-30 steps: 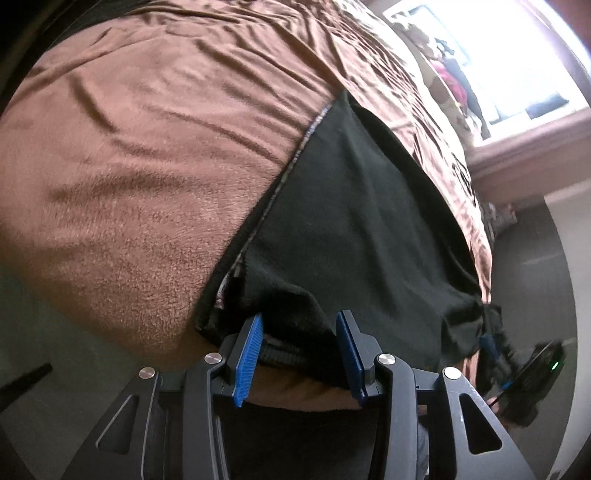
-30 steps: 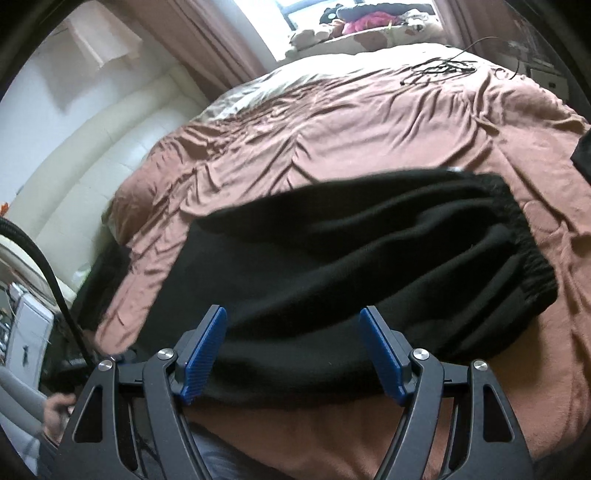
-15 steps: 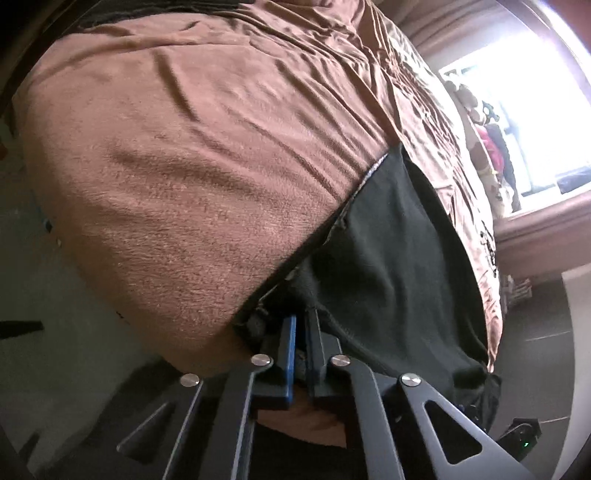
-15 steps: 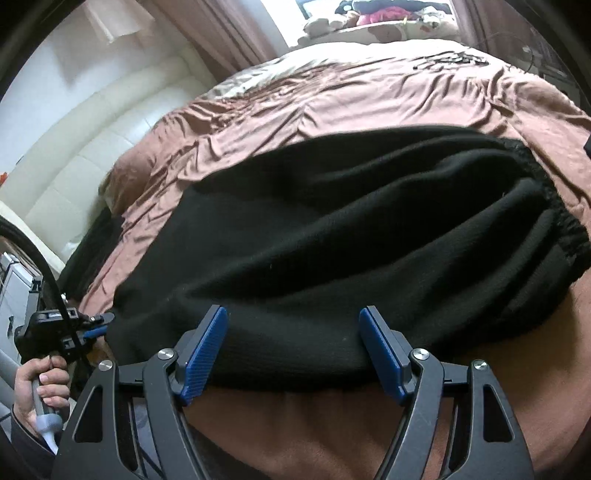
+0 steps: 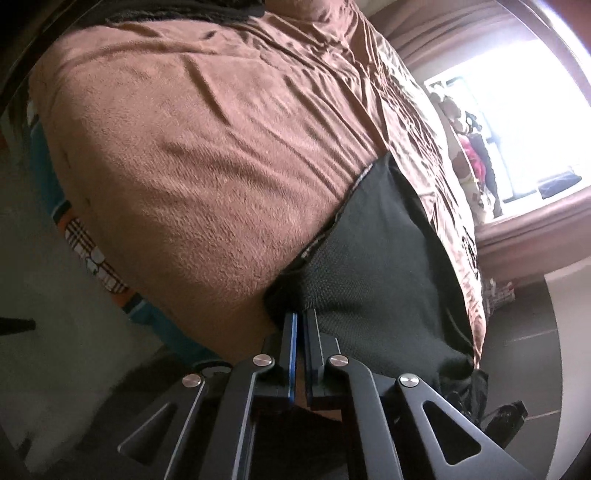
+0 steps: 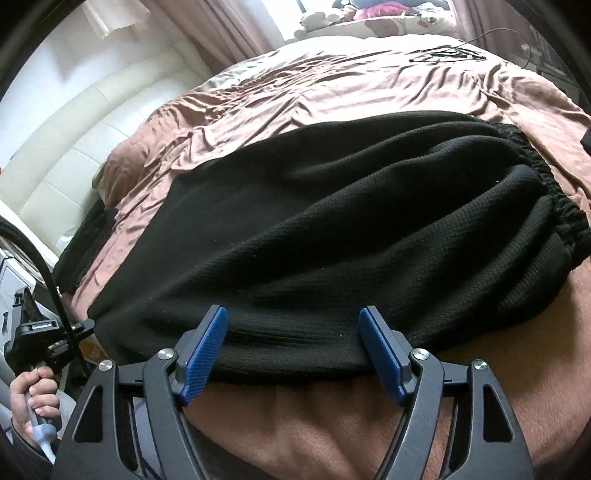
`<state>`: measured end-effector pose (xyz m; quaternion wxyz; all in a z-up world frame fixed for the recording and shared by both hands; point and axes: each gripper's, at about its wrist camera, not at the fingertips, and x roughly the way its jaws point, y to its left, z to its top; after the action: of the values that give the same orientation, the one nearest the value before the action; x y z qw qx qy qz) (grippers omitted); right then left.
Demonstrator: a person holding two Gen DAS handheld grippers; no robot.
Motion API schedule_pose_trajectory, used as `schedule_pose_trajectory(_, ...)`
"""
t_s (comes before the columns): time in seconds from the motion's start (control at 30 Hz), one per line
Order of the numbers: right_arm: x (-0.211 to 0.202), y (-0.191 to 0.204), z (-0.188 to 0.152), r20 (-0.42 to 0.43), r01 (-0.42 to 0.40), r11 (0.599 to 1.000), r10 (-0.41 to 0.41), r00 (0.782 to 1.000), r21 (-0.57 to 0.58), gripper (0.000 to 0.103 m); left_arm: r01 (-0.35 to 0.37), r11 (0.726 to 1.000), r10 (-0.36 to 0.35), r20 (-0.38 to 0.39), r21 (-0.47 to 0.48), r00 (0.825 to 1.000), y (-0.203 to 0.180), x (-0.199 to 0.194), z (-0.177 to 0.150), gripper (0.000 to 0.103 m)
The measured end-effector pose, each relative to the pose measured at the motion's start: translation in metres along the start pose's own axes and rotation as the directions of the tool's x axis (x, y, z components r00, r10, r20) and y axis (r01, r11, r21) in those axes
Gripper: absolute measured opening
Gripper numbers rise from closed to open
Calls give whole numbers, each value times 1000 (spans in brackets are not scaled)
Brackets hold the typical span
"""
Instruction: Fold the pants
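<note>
The black pants (image 6: 332, 221) lie spread across a bed with a brown blanket (image 6: 332, 424), their elastic waistband (image 6: 554, 206) at the right. My right gripper (image 6: 295, 347) is open, its blue pads (image 6: 201, 354) straddling the pants' near folded edge. In the left wrist view the pants (image 5: 376, 266) hang at the bed's near corner. My left gripper (image 5: 301, 321) is shut on the pants' corner edge at the blanket's rim (image 5: 207, 184).
A white padded headboard (image 6: 74, 147) stands at the left. A dark cloth (image 6: 85, 243) lies by the bed's left side. Cables (image 6: 447, 51) lie on the far blanket. A window sill with stuffed toys (image 6: 369, 14) is behind. The left hand-held unit (image 6: 40, 332) shows at left.
My left gripper has closed on the pants' corner and stays shut. My right gripper has moved in close over the pants' near edge, still open.
</note>
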<state>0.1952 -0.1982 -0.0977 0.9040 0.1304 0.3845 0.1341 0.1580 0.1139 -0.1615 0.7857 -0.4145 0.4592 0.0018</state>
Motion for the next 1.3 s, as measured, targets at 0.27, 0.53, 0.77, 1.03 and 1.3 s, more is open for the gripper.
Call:
schedule_pose_trajectory(0.27,-7,10,3,-14,14,999,-15,1000,-29,73,75,997,-74,27,-8,997,7,-9,-5,58)
schedule_pose_trajectory(0.53,-19,21,10,-3,10,999,-10,1000,-36,73,167,986,-167,3,-26,986,1,5,2,58)
schedule_pose_trajectory(0.77,-33,28,10,12,2,999,-2,1000,-45,73,179,983,-180,-11,-36,984,6,8,-2,58)
schedule_pose_trajectory(1.03,-33,38,5,-2,4,999,-4,1000,-38,73,186,983,-186,6,-10,983,7,15,11,45)
schedule_pose_trajectory(1.3,-12,56,13,-39,-1,998,-2,999,-63,65,216,976,-216,4,7,976,10,14,11,10)
